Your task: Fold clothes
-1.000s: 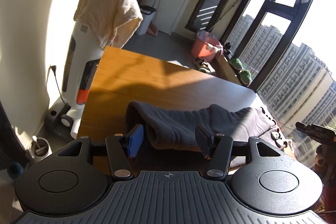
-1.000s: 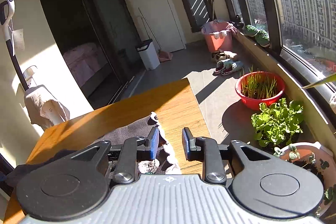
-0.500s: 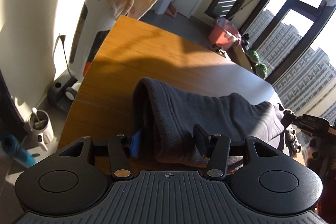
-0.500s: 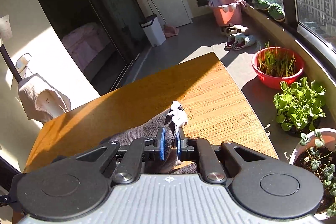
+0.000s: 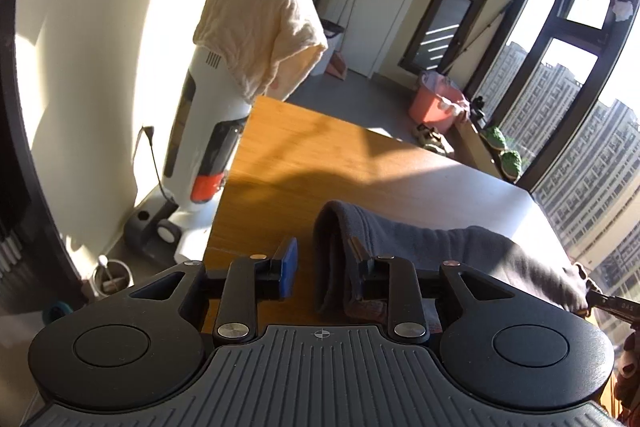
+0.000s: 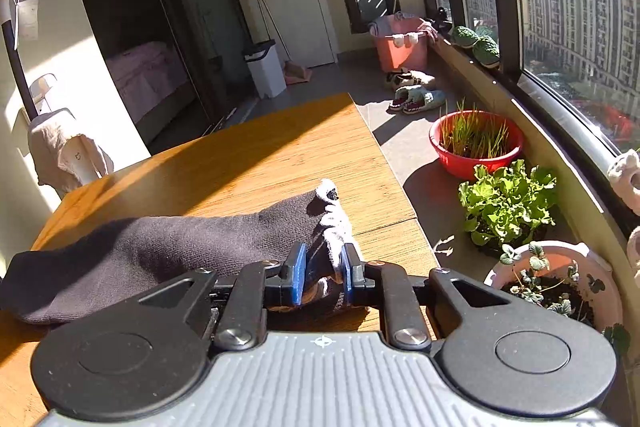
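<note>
A dark grey knitted garment (image 6: pixel 160 251) lies stretched across the wooden table (image 6: pixel 260 155). Its end with a white pattern sits pinched between the fingers of my right gripper (image 6: pixel 323 273), near the table's right edge. In the left wrist view the garment (image 5: pixel 440 251) has its folded end between the fingers of my left gripper (image 5: pixel 324 263). That fold rests against the right finger, and a gap of bare table shows beside the blue left pad (image 5: pixel 289 267). The left gripper is open. At the far right of this view the right gripper's tip (image 5: pixel 612 303) holds the other end.
A white upright vacuum (image 5: pixel 208 131) with a cream cloth (image 5: pixel 260 27) draped over it stands off the table's left side. Right of the table, on the floor, are a red bowl of grass (image 6: pixel 476 143), a leafy plant (image 6: pixel 508 199) and a pot (image 6: pixel 556 283).
My right gripper shut on the garment's patterned end and still holds it. The left gripper's fingers have come closer together around the folded end, and its view has tilted upward.
</note>
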A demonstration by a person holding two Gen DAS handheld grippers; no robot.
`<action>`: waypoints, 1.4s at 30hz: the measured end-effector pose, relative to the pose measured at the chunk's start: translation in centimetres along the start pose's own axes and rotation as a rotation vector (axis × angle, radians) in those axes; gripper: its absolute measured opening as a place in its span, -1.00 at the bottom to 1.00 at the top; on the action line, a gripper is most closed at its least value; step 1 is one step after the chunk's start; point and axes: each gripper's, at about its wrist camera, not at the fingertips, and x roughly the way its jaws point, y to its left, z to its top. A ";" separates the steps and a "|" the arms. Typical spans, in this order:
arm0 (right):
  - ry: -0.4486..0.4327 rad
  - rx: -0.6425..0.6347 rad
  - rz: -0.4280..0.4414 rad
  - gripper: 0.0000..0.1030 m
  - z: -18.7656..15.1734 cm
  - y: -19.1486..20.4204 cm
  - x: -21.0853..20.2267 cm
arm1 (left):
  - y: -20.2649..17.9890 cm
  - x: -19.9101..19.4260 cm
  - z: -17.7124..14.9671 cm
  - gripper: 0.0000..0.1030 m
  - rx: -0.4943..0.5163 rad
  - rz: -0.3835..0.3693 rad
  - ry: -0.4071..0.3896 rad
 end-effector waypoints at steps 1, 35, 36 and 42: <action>-0.021 -0.015 -0.003 -0.64 0.2 0.3 -0.5 | -0.8 -0.1 -0.1 0.10 0.016 -0.021 0.000; 0.015 0.014 -0.040 -0.61 -3.7 0.0 -1.6 | -1.6 -0.4 -2.4 -0.09 0.098 0.271 -0.070; -0.007 0.010 -0.048 -0.56 -3.7 0.1 -2.3 | -1.3 -1.2 -2.3 -0.03 0.074 0.268 -0.079; -0.103 0.000 0.016 -0.23 -3.2 2.5 -4.6 | -6.7 -0.8 -1.8 0.64 0.042 -0.134 -0.043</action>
